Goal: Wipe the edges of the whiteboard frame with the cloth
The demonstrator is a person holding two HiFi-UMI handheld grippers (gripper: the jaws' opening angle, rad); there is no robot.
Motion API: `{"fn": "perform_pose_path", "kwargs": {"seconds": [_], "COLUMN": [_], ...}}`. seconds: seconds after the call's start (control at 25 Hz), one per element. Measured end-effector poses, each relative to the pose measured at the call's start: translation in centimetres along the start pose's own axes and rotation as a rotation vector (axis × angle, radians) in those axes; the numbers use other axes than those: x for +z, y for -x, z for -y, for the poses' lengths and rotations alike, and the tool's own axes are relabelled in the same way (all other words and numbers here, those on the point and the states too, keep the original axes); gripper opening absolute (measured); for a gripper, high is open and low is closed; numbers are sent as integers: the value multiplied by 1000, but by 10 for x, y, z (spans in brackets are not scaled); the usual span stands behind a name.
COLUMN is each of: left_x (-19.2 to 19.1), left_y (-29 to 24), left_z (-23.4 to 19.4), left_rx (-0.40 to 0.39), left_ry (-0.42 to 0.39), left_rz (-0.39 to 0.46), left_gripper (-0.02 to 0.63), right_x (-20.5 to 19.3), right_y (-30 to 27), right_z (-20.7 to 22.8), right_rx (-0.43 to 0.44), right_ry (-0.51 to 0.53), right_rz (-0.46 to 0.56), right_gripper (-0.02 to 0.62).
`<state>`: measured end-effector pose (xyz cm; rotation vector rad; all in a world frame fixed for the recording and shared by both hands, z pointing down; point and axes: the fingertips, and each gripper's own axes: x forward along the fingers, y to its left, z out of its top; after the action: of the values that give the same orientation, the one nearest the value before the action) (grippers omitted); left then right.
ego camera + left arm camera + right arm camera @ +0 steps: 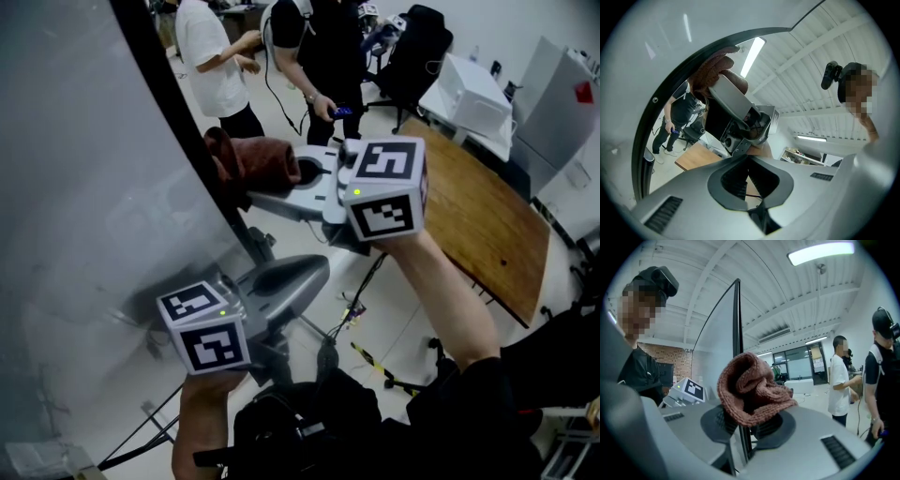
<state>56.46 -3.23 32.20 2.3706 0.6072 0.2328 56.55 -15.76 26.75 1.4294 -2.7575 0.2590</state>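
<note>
Head view, cloth (248,157): bunched brown knit, pressed on the black frame (178,103) along the right edge of the whiteboard (84,187).
Head view, right gripper (246,192): carries the cloth at the frame.
Head view, left gripper (314,270): lower down, just beside the frame, apart from the cloth.
Left gripper view, jaws: tips together, nothing between them.
Right gripper view, jaws: clamped on the cloth's lower folds. The frame edge (737,333) runs between them, with the cloth lying over it.
Handling, judged: the cloth is soft, light and compressible, and likely to slip loose. Grip it deep in the bunched folds so that a free pad of fabric faces the frame.
</note>
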Motion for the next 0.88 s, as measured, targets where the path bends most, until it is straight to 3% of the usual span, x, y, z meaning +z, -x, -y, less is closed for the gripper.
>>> {"fn": "perform_pose_path", "kwargs": {"seconds": [0.88], "left_x": [-29], "left_y": [4], "left_z": [-14], "left_rx": [7], "left_ry": [44], "left_rz": [-34], "left_gripper": [-3], "right_x": [-52], "right_y": [-5], "right_z": [5], "right_rx": [-93], "right_ry": [130], "right_rz": [-128], "right_gripper": [78]}}
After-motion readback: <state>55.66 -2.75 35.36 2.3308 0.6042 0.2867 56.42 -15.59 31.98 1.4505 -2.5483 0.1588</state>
